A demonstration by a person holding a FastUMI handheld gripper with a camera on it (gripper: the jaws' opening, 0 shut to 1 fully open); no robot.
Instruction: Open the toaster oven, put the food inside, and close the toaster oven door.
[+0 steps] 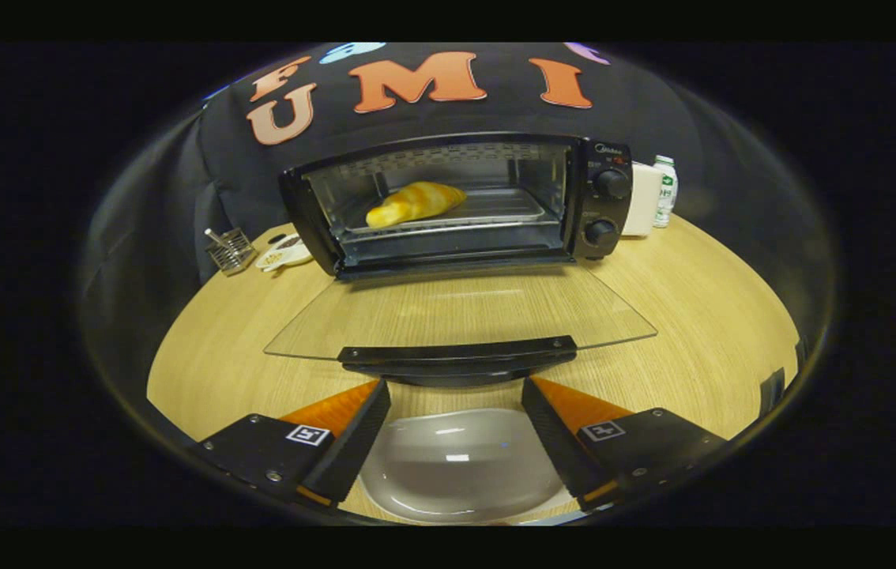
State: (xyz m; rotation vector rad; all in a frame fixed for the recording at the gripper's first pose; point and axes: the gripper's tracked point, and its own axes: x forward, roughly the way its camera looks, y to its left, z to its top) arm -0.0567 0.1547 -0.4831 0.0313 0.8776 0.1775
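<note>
The black toaster oven point(602, 201) stands at the back of the wooden table with its glass door point(456, 312) swung down flat toward me. A golden croissant point(415, 203) lies on the tray point(507, 207) inside the oven, toward its left side. The door's black handle point(457, 354) sits just ahead of my fingers. My gripper point(456, 395) is open, nothing held, its fingers point(353, 431) spread wide just short of the handle. A grey plate point(460, 462) lies on the table below and between the fingers.
Left of the oven are a small wire basket point(231, 249) and a white saucer point(284, 253). Right of it stand a white box point(641, 197) and a small bottle point(664, 190). Black cloth walls the booth behind the wooden table point(701, 316).
</note>
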